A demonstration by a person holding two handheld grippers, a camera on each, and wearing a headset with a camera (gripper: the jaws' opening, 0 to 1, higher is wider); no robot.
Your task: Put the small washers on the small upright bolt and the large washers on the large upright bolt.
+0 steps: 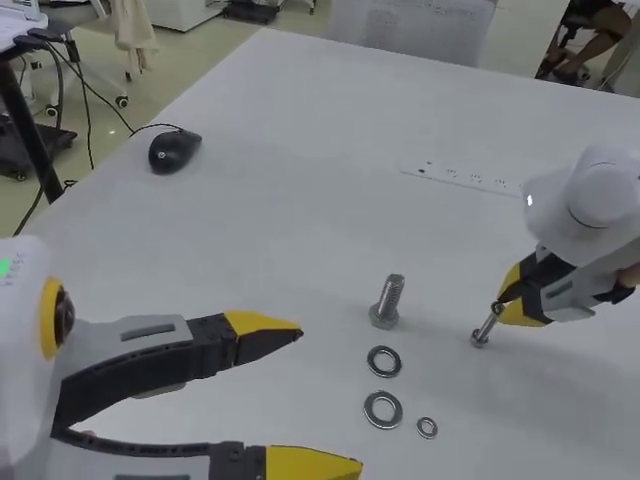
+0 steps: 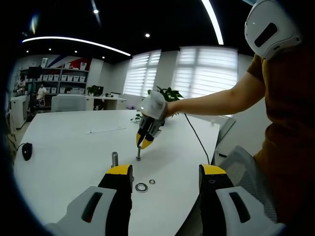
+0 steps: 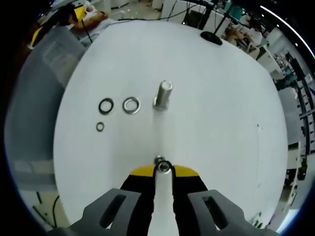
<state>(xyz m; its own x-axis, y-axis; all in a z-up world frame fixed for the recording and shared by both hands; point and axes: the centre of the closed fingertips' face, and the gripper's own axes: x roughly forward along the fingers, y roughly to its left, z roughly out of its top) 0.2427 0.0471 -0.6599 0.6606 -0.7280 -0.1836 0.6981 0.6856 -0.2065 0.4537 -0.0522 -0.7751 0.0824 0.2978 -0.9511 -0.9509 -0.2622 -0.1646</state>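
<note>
Fingers of the right gripper (image 3: 164, 170) pinch a small washer (image 3: 164, 166) at the small bolt (image 1: 487, 327); left gripper's (image 2: 166, 170) are spread.

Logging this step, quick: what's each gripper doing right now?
Left gripper: open, empty.
Right gripper: closed on a small washer at the small bolt.

Shiny metal washers (image 1: 384, 410) and bolts (image 1: 389, 300) rest on a matt table (image 1: 300, 180).
</note>
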